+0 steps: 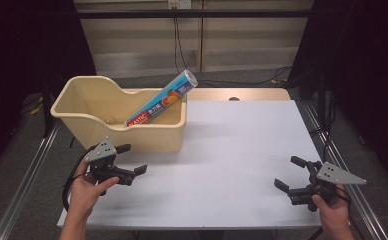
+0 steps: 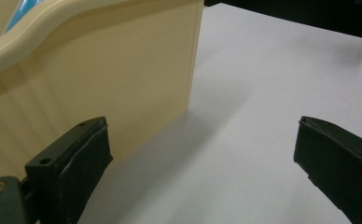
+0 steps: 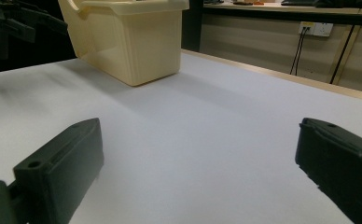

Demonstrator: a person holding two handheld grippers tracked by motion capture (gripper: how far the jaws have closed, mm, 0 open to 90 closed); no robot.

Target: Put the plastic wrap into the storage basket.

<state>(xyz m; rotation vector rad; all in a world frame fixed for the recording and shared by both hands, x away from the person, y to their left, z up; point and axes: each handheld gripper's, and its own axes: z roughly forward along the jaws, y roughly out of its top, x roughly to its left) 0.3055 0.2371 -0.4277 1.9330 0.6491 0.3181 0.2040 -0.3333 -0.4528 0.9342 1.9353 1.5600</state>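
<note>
High view. We hold the left gripper (image 1: 132,159) at about 8 o'clock on the white table (image 1: 242,150), its jaws spread wide with nothing between them, just in front of the near wall of the cream plastic bin (image 1: 107,125). One jaw lies close to that wall, though we cannot tell whether it touches. The bin stands at about 10 o'clock on the table. Inside it a roll of plastic wrap (image 1: 164,100) leans tilted, its lower end down in the bin and its capped upper end rising past the rim toward 1 o'clock.

We hold the right gripper (image 1: 289,172) at about 4 o'clock, well apart from the bin, its jaws likewise wide and empty, just above the bare tabletop.

Left gripper view. The bin's wall (image 2: 123,79) fills the 10 o'clock side, with the table (image 2: 263,93) beyond.

Right gripper view. The bin (image 3: 132,42) stands at 11 o'clock, and the left gripper (image 3: 16,21) shows at the upper left edge.
</note>
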